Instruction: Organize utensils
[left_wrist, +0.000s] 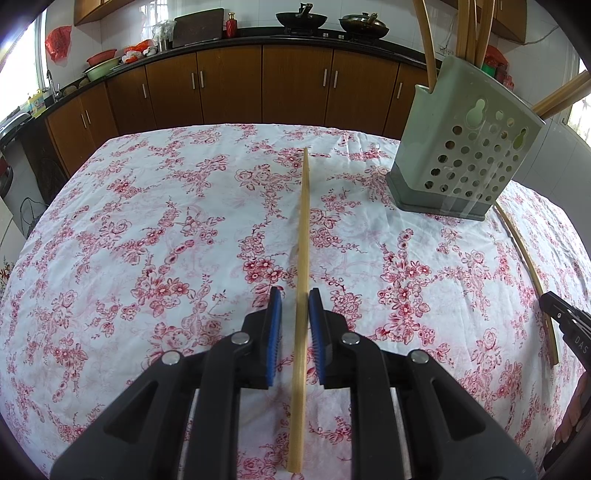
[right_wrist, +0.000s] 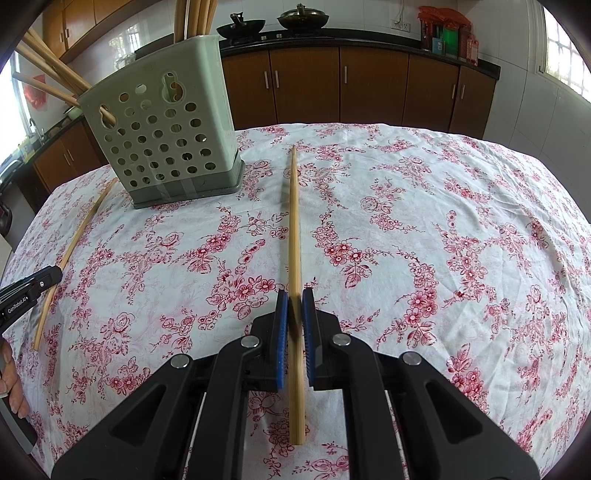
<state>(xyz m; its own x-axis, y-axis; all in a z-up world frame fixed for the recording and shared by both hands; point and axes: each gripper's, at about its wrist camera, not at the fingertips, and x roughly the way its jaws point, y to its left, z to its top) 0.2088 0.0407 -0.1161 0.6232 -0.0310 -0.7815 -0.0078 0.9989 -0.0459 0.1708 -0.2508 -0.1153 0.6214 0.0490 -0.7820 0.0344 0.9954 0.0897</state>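
1. My left tool (left_wrist: 295, 295): jaws narrowed around a bamboo chopstick (left_wrist: 302, 258). The right pad touches it; a slim gap shows at the left pad. I cannot tell whether it is truly gripped.
2. My right tool (right_wrist: 294, 295): jaws closed on a second chopstick (right_wrist: 294, 240), both blue pads pressing its sides.
3. Both chopsticks run forward along the fingers, tips pointing away over the tabletop (left_wrist: 147, 221), which is covered in red-flowered cloth.
4. Green perforated utensil holder (left_wrist: 461, 147): upright on the tabletop, between the two tools and beyond them, with several chopsticks standing inside.
5. Kitchen cabinets (left_wrist: 229, 88) in the background.
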